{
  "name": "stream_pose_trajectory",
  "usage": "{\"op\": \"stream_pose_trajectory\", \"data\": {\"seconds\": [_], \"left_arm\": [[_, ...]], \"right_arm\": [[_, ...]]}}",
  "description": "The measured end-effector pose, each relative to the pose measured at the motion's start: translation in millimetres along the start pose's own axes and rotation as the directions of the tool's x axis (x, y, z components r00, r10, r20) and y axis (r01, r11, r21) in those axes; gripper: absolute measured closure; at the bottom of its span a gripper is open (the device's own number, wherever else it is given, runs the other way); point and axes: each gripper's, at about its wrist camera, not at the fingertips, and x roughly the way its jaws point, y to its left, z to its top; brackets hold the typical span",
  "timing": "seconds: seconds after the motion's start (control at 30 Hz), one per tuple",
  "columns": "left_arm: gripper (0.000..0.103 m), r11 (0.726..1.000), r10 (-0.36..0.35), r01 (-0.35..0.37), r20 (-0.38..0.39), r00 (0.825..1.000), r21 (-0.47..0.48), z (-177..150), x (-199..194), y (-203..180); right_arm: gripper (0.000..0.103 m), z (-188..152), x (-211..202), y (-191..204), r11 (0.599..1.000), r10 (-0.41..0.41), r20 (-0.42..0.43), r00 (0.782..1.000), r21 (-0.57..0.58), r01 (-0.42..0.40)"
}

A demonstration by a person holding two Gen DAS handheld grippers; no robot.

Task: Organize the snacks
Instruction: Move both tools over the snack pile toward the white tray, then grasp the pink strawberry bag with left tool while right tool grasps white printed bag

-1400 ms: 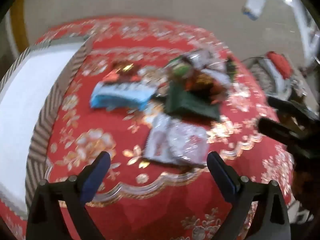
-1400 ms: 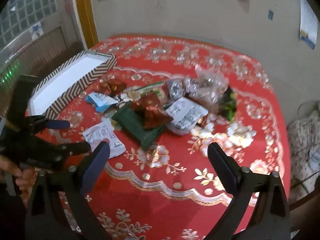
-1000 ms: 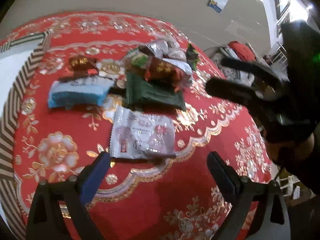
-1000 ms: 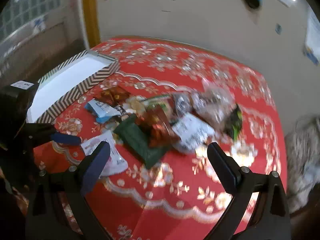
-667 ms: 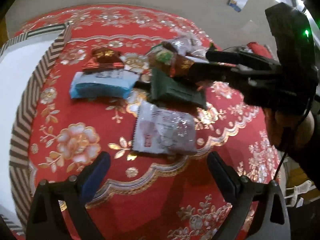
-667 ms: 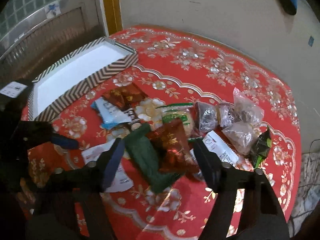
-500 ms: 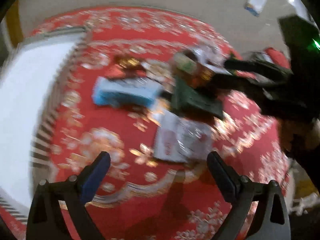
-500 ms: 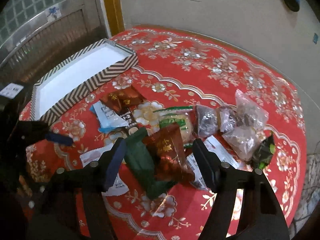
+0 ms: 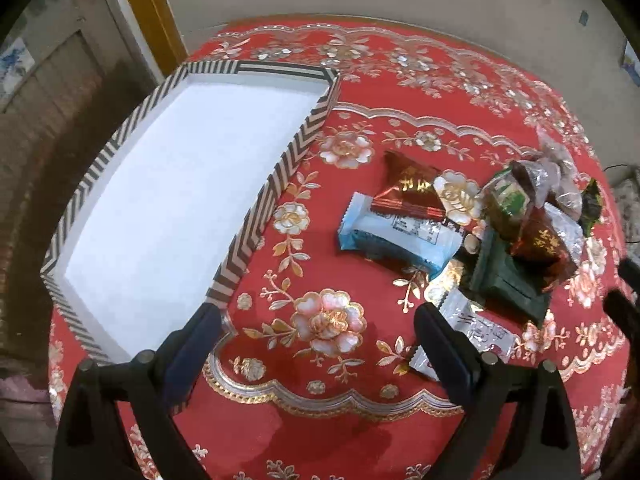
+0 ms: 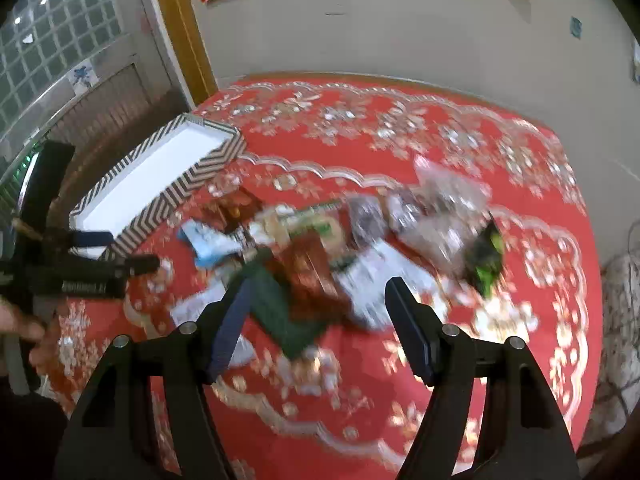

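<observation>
red cloth with gold flowers covers the bench (image 9: 328, 412). a heap of snacks (image 9: 480, 236) lies on it, and a striped box (image 9: 256, 220) with a white, bare inside sits well apart from the heap, on the left side.

the left hand-held gripper (image 9: 316, 340) hangs over the near edge of the bench. its two fingers are wide apart and hold nothing. the box is just ahead and to its left. the snacks are ahead and to its right. a white packet (image 9: 476, 328) lies right beside its right finger, and a blue packet (image 9: 396, 240) lies farther in, with its long side running left to right.

the right hand-held gripper (image 10: 320, 312) is over the heap. its fingers are apart too, a bit closer together, and nothing is between them. this view is blurry. a dark green packet (image 10: 280, 312) and a red-brown packet (image 10: 312, 276) lie just ahead of it, between the lines of its two fingers.

no snack is in the box yet, so the job looks just begun. the right one looks nearer to the heap, so i think it grabs first. then the snack must travel left, across the cloth, to the box.
</observation>
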Motion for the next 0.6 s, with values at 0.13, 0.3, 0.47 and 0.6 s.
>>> {"op": "stream_pose_trajectory", "data": {"seconds": [0.13, 0.3, 0.47, 0.6], "left_arm": [[0.005, 0.999, 0.035, -0.035, 0.009, 0.999, 0.005, -2.2, -7.3, -5.7], [0.005, 1.0, 0.001, -0.002, 0.0, 1.0, 0.01, -7.6, -8.1, -14.9], [0.005, 0.986, -0.167, 0.167, -0.021, 0.986, -0.011, -25.7, -2.8, -20.2], [0.005, 0.98, -0.18, 0.182, -0.026, 0.983, 0.076, -33.1, -0.7, -43.0]], "right_arm": [[0.032, -26.8, -8.1, -19.4, 0.999, -0.012, -0.031, 0.999, 0.05, 0.013], [0.032, -50.0, -14.3, -39.8, 0.993, -0.025, -0.056, 0.998, 0.114, 0.032], [0.032, -60.3, -22.8, -49.6, 0.989, -0.036, -0.049, 0.998, 0.145, 0.042], [0.032, -65.0, -24.9, -47.9, 0.987, -0.028, -0.045, 0.999, 0.155, 0.035]]}}
